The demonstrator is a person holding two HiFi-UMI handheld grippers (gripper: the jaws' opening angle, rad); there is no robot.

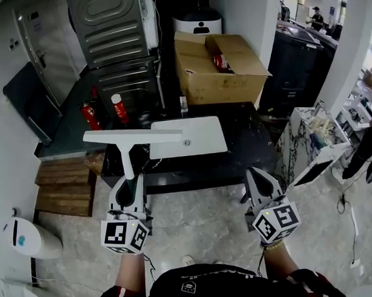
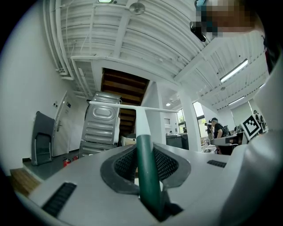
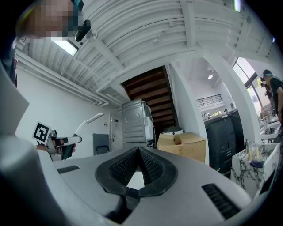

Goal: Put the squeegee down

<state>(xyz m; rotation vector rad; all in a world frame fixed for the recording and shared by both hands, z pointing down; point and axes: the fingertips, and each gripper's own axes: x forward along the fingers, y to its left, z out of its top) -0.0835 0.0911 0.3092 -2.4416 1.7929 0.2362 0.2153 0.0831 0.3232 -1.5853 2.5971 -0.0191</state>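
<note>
My left gripper (image 1: 129, 179) is shut on the squeegee's dark green handle (image 2: 147, 176). In the head view the squeegee (image 1: 132, 136) points away from me, and its long white blade hangs crosswise over the near left part of the black table (image 1: 243, 154). The blade (image 2: 132, 107) stands in the air ahead in the left gripper view. My right gripper (image 1: 258, 173) is at the table's near right edge, apart from the squeegee. Its tips (image 3: 139, 152) meet with nothing between them. In the right gripper view the squeegee (image 3: 88, 121) shows far left.
A white board (image 1: 195, 136) lies on the table. Behind it are a cardboard box (image 1: 218, 64), a grey ribbed appliance (image 1: 113, 30) and two red extinguishers (image 1: 91, 116). Wooden pallets (image 1: 66, 186) lie left, a marble-patterned stand (image 1: 308, 140) right. People stand far back right.
</note>
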